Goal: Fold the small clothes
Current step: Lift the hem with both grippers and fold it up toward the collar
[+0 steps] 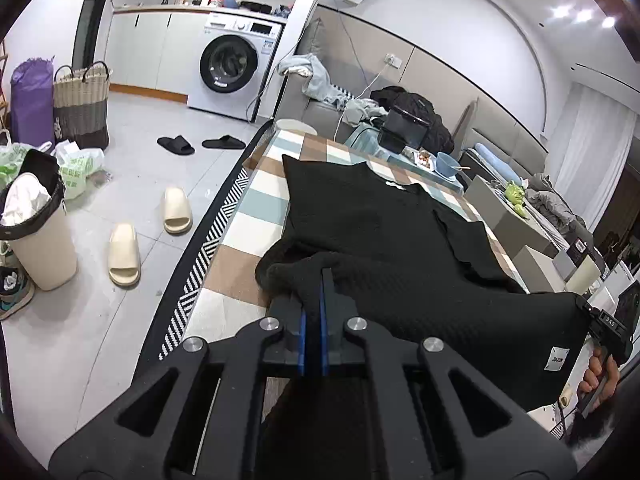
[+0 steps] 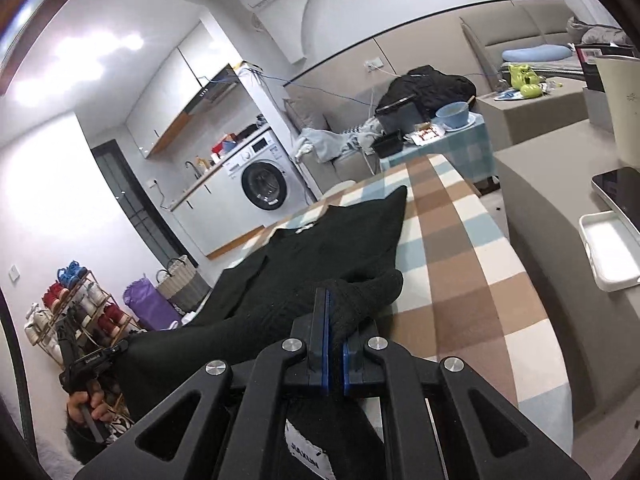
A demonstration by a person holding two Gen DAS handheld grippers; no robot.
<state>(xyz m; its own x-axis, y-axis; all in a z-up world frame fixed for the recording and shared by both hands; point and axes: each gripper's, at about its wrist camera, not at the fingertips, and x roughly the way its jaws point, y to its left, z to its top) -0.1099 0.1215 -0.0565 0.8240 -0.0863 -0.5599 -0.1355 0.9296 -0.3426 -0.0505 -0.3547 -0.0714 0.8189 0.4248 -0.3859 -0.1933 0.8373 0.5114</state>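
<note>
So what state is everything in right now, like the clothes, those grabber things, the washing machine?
Black knitted garment: far part flat on the checked table, near hem lifted.
Left gripper: shut on the hem.
Right gripper: shut on the hem's other corner.
Washing machine: door closed.
Bin: open, full to the top.
Blue bowl: upright on its plate.
Cream slippers: lying apart on the floor.

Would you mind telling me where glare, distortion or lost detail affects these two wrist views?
Left wrist view: ceiling lights flare at top right, and the fisheye bends the checked table edge. Right wrist view: a bright glare patch washes the upper-left wall. In both, the black garment reads almost textureless, and the corners vignette dark.
</note>
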